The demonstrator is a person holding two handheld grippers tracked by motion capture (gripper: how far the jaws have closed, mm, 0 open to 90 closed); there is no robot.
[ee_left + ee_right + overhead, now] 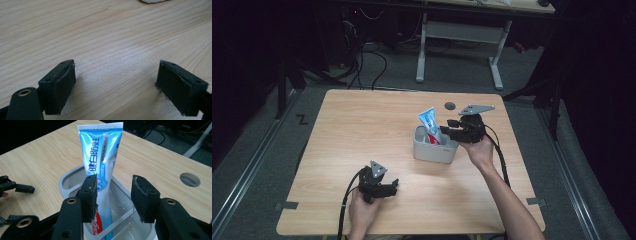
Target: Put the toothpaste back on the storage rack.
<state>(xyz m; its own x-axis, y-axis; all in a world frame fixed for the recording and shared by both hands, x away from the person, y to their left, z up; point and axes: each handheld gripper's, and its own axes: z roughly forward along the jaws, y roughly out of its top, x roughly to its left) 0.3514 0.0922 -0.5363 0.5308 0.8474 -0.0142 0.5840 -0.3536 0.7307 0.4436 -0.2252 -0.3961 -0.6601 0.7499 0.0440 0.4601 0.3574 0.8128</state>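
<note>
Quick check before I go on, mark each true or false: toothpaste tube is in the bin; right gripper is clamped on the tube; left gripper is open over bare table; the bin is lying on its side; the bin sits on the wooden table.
1. The toothpaste tube stands in the grey bin. True.
2. The right gripper is clamped on the tube. False: its jaws stand apart, and the pads do not press on the tube behind them.
3. The left gripper is open over bare wood. True: nothing lies between its jaws.
4. The bin lies on its side. False: it stands upright, opening upward.
5. The bin sits on the wooden table. True.
</note>
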